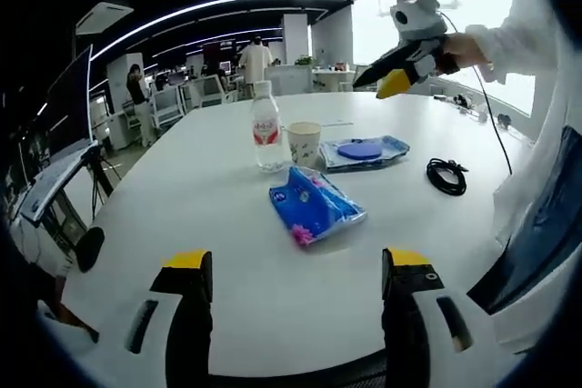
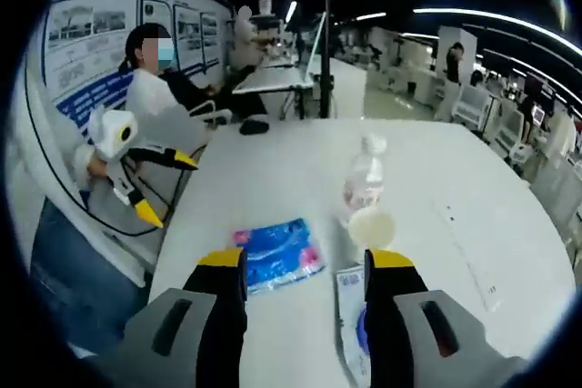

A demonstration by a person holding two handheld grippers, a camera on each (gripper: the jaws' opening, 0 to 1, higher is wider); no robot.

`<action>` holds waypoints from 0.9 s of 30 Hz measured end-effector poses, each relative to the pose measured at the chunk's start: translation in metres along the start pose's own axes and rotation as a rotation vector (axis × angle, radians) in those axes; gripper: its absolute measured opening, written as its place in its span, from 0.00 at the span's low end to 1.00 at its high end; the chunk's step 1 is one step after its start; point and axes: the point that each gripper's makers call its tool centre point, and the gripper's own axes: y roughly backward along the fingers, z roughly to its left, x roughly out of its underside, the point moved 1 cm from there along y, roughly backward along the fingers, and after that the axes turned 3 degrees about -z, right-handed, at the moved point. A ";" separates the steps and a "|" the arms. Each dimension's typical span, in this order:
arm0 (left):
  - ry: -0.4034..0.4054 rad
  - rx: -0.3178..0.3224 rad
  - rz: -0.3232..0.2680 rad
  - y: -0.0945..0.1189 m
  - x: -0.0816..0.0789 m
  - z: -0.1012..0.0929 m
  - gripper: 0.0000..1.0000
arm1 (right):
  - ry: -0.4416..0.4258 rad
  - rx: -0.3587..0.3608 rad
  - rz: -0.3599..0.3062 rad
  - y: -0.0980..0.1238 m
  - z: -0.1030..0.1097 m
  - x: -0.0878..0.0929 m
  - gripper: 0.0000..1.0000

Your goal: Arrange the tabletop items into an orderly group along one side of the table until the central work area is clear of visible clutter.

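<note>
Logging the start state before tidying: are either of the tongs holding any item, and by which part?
Nothing is held. The left tongs stand open over bare table, short of the blue packet. The right tongs are open too, hovering above the table.

bottle (image 1: 265,124) left of cup (image 1: 304,142), w/ packet (image 1: 315,205) in front.

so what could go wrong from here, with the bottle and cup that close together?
1. The water bottle stands upright right beside the paper cup; a wide-open right gripper reaching in could tip either one.
2. The blue packet looks soft and may slide rather than get pinched.
3. The black cable lies coiled apart from the rest and could snag or drag.
</note>
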 end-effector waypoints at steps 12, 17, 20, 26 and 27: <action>0.120 0.000 0.028 -0.002 0.000 0.003 0.76 | -0.046 -0.029 0.030 -0.041 -0.005 -0.015 0.47; 0.329 -0.125 0.033 -0.010 -0.015 0.007 0.77 | -0.038 -0.028 0.040 -0.051 -0.002 -0.016 0.46; 0.387 -0.102 0.063 -0.021 -0.017 -0.011 0.77 | -0.023 0.008 0.082 -0.058 -0.008 -0.009 0.44; 0.464 -0.063 0.115 -0.039 -0.004 -0.040 0.73 | -0.024 0.019 0.113 -0.070 -0.012 -0.004 0.44; 0.476 -0.064 0.128 -0.040 -0.001 -0.041 0.71 | -0.023 0.021 0.124 -0.073 -0.013 -0.002 0.44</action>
